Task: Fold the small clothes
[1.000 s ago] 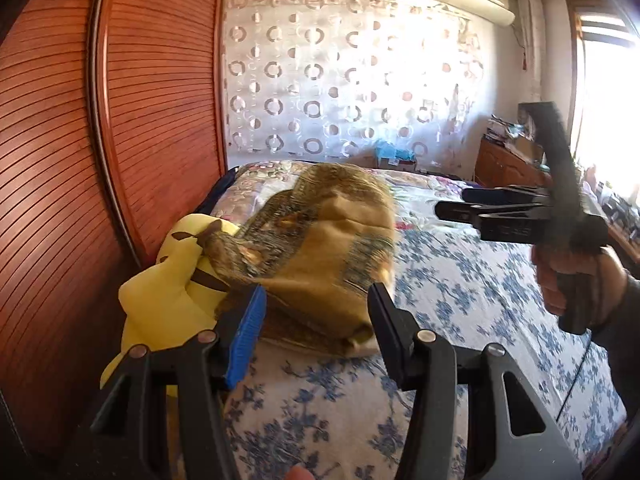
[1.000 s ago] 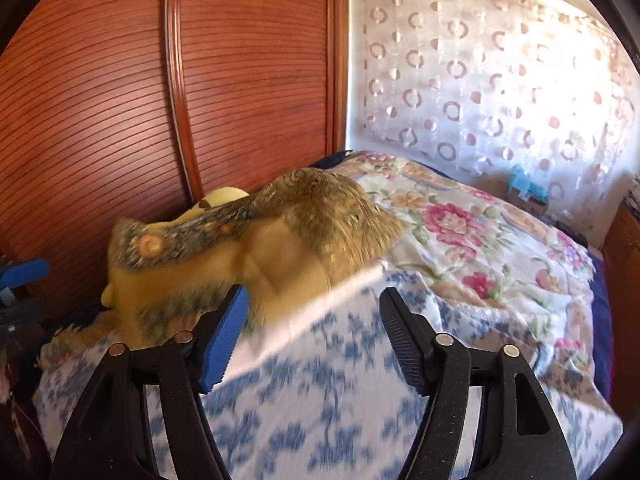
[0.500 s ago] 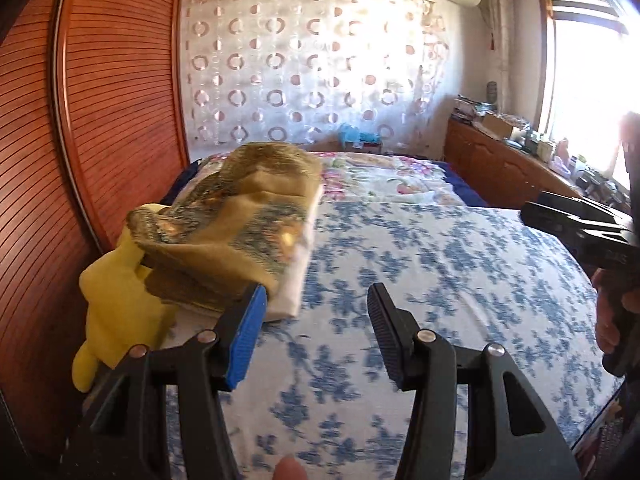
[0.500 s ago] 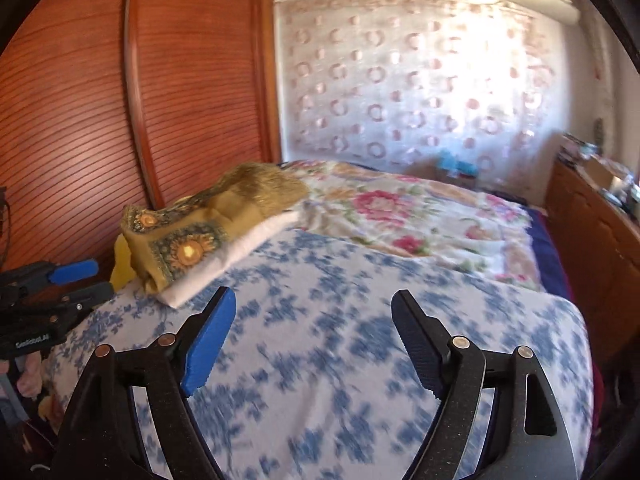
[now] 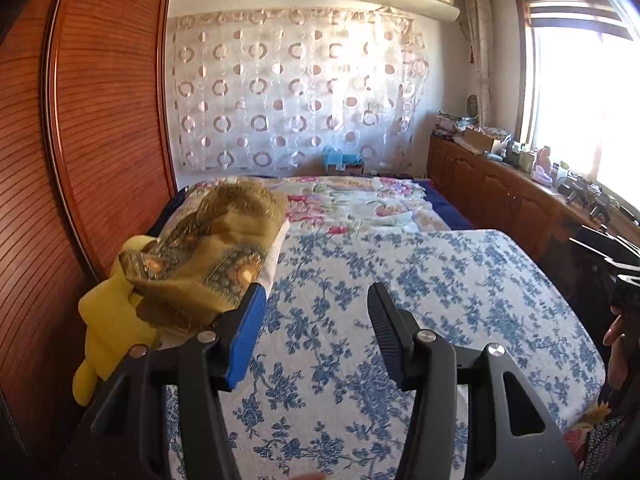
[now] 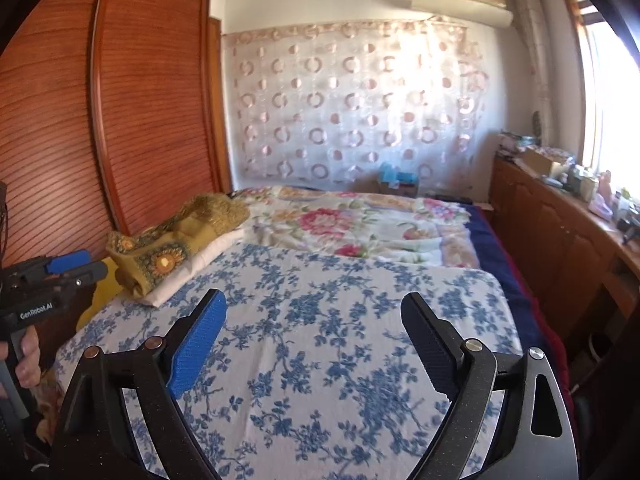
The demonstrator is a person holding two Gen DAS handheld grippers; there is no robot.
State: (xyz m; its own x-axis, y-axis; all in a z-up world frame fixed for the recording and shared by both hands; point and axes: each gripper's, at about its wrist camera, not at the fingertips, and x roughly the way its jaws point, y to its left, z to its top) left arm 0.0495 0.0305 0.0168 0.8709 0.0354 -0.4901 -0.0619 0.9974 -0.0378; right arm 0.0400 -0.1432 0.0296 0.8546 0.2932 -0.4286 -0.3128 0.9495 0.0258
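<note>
Left view: my left gripper (image 5: 316, 320) gapes empty over the bedspread (image 5: 420, 280), the folded scarf (image 5: 208, 264) just beside it, perhaps overhanging the bed edge. Right view: my right gripper (image 6: 314, 340) gapes too; the scarf (image 6: 176, 240) sits well apart, and any nudge could tip it off.

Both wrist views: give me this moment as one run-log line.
left tongs open, empty | right tongs open, empty | mustard patterned garment piled at bed's left edge, untouched | blue floral sheet below tongs
</note>
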